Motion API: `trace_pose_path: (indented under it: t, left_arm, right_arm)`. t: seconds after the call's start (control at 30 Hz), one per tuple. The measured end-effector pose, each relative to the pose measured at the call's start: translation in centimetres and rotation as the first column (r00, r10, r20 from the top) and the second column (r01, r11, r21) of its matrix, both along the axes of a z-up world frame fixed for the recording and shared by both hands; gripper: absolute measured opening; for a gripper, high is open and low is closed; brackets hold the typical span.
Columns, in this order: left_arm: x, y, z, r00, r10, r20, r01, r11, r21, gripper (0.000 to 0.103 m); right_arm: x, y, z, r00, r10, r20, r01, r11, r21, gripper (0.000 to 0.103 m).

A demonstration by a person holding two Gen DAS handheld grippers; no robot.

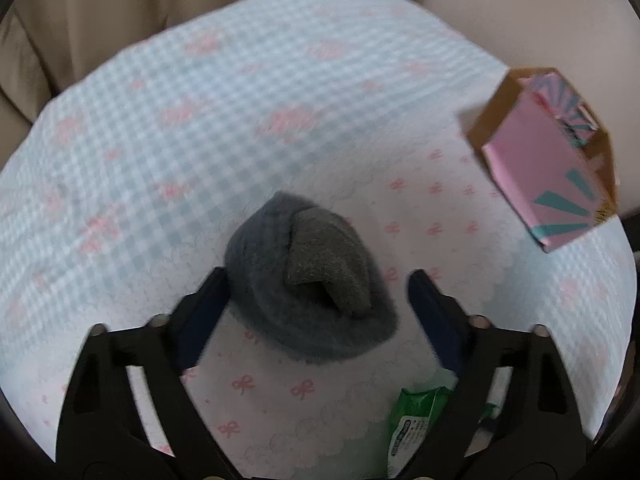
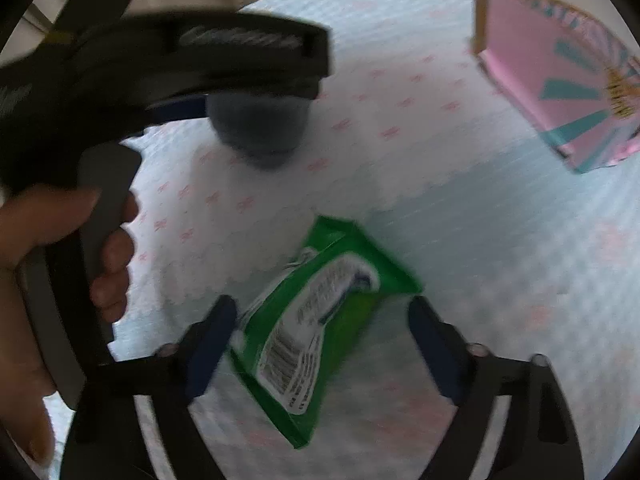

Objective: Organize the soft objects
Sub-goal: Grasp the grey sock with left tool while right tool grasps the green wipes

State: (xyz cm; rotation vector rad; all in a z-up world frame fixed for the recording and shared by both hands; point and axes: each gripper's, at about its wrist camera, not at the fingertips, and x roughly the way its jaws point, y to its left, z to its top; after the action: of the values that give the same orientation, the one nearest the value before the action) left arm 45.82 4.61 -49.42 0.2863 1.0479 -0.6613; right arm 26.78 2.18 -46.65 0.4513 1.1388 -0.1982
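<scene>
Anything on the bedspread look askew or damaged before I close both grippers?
Only the pink box looks askew: it lies tipped at an angle near the bedspread's edge. The grey sock bundle and green packet seem intact.

Soft, even daylight; both views motion-blurred (fisheye bends the dark edges).

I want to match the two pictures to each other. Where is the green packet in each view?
Left wrist view: the green packet is only partly seen at the bottom edge, right of centre, behind the right finger of the left tool.
Right wrist view: it lies at lower centre, between the fingers of the right tool.
Shared landmark: the pink box, at the upper right in both.
</scene>
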Motion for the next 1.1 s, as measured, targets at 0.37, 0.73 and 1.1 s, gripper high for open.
trace_pose_path:
  t: [0.37, 0.73, 1.1]
  left_arm:
    - [1.2, 0.5, -0.5, 0.999, 0.048, -0.017, -0.048, 0.999, -0.002, 0.043]
    - [0.3, 1.6, 3.2, 0.996, 0.084, 0.011, -0.084, 0.996, -0.012, 0.039]
    - [-2.7, 2.0, 13.9, 0.991, 0.111, 0.073, -0.107, 0.993, -0.058, 0.039]
  right_arm:
    - [0.9, 0.2, 0.0, 0.996, 0.082, 0.020, -0.082, 0.996, -0.040, 0.047]
    - [0.2, -2.7, 3.2, 0.995, 0.076, 0.066, -0.075, 0.997, -0.024, 0.037]
    - [-1.6, -4.7, 13.1, 0.985, 0.079, 0.155, -0.069, 0.995, -0.069, 0.037]
